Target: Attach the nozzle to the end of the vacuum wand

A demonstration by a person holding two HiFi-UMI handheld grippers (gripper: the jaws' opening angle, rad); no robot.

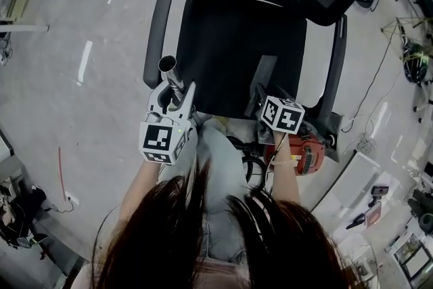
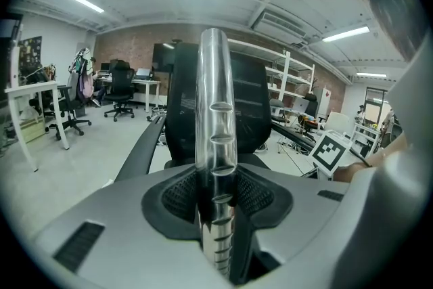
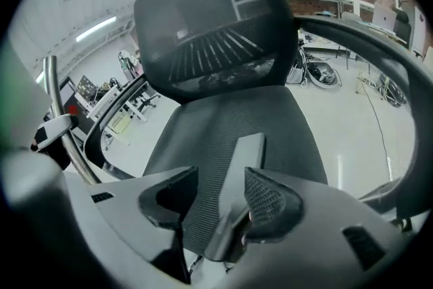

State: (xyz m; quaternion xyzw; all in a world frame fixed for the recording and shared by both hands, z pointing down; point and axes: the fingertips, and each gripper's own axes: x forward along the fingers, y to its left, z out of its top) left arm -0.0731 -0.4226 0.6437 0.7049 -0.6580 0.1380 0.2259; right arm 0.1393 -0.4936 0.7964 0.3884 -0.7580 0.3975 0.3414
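The flat dark grey plastic nozzle (image 3: 242,166) lies on the seat of the black mesh office chair (image 1: 223,44), near its front edge. It sits between the spread jaws of the right claw (image 3: 220,196), unpinched. The left claw (image 2: 216,203) pinches the shiny ribbed metal vacuum wand (image 2: 215,112), whose open end rises beside a chair armrest.
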